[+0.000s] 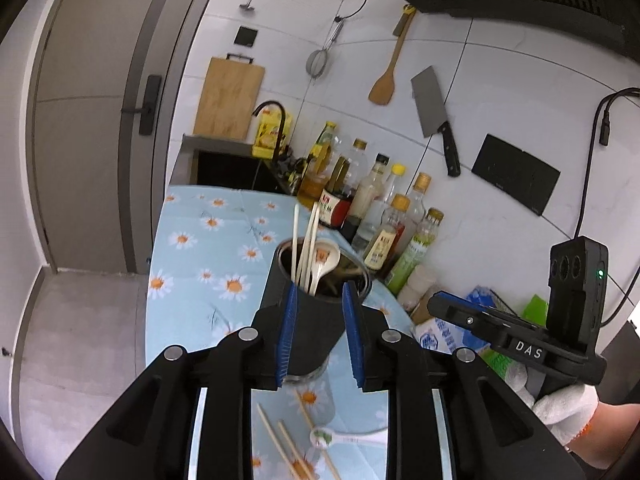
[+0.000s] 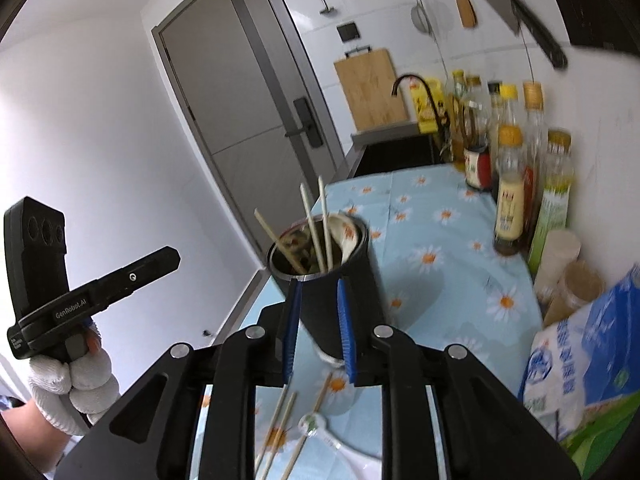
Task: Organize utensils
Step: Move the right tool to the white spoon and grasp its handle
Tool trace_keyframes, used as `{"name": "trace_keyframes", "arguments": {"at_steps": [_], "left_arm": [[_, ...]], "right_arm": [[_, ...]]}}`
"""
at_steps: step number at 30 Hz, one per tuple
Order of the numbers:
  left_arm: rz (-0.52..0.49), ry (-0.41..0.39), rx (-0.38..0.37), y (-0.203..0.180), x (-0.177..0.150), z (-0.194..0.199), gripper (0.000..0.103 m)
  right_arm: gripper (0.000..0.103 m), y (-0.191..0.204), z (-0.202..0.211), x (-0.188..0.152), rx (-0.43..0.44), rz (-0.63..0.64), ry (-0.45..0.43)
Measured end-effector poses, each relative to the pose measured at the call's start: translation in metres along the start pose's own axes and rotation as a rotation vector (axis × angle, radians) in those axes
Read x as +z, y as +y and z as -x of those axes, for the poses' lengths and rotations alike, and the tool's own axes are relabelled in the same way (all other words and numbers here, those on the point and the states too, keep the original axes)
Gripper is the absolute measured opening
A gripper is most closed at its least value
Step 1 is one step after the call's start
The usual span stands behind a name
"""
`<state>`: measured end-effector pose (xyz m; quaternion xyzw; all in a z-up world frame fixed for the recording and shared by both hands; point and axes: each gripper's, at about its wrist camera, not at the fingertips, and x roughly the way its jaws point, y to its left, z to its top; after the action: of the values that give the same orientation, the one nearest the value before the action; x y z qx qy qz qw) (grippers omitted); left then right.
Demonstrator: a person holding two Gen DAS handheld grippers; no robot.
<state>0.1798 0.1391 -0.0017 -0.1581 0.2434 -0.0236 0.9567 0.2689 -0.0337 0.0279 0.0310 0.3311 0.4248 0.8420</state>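
A black utensil holder (image 1: 316, 320) stands on the daisy-print cloth (image 1: 208, 248) and holds several pale chopsticks (image 1: 306, 240) and a white spoon (image 1: 326, 258). My left gripper (image 1: 320, 286) hovers just short of the holder, slightly open, with nothing between its blue pads (image 1: 286, 332). My right gripper (image 2: 318, 282) faces the same holder (image 2: 340, 312) from the other side, also slightly open and holding nothing. Loose chopsticks (image 1: 288, 448) and a small white spoon (image 1: 344, 438) lie on the cloth below the fingers. The right wrist view shows these chopsticks (image 2: 280, 428) and this spoon (image 2: 316, 428) too.
A row of sauce bottles (image 1: 384, 216) lines the tiled wall to the right. A blue-and-white bag (image 2: 580, 360) and jars (image 2: 576, 292) crowd the near right. A dark sink (image 1: 224, 164) with a faucet lies beyond the cloth. The table edge (image 1: 156, 280) drops off to the left. Gloved hands hold both grippers.
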Motion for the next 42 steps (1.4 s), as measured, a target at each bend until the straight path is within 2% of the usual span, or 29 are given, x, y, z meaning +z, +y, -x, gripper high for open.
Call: {"name": "trace_keyframes", "arguments": {"at_steps": [11, 19, 22, 29, 31, 39, 40, 41, 42], "left_arm": [[0.088, 0.167, 0.074, 0.014, -0.054, -0.010, 0.023], [0.150, 0.305, 0.035, 0.011, -0.090, -0.038, 0.023], [0.135, 0.358, 0.022, 0.008, -0.100, -0.052, 0.023], [0.101, 0.432, 0.014, 0.004, -0.110, -0.073, 0.023], [0.088, 0.448, 0.015, 0.003, -0.111, -0.078, 0.023], [0.074, 0.485, 0.008, 0.008, -0.115, -0.089, 0.023], [0.073, 0.487, 0.006, 0.008, -0.115, -0.089, 0.023], [0.071, 0.489, 0.004, 0.008, -0.115, -0.089, 0.023], [0.067, 0.489, 0.002, 0.008, -0.115, -0.089, 0.023]], "right_arm": [[0.023, -0.011, -0.006, -0.035, 0.071, -0.086, 0.123], [0.023, -0.045, 0.002, -0.067, 0.071, -0.233, 0.201], [0.025, -0.067, 0.004, -0.089, 0.078, -0.359, 0.249], [0.025, -0.092, 0.007, -0.139, 0.068, -0.561, 0.341], [0.025, -0.092, 0.007, -0.150, 0.058, -0.579, 0.353], [0.025, -0.093, -0.009, -0.170, 0.047, -0.707, 0.377], [0.023, -0.094, -0.011, -0.171, 0.046, -0.728, 0.380], [0.017, -0.095, -0.012, -0.173, 0.047, -0.746, 0.379], [0.016, -0.095, -0.014, -0.173, 0.054, -0.759, 0.378]]}}
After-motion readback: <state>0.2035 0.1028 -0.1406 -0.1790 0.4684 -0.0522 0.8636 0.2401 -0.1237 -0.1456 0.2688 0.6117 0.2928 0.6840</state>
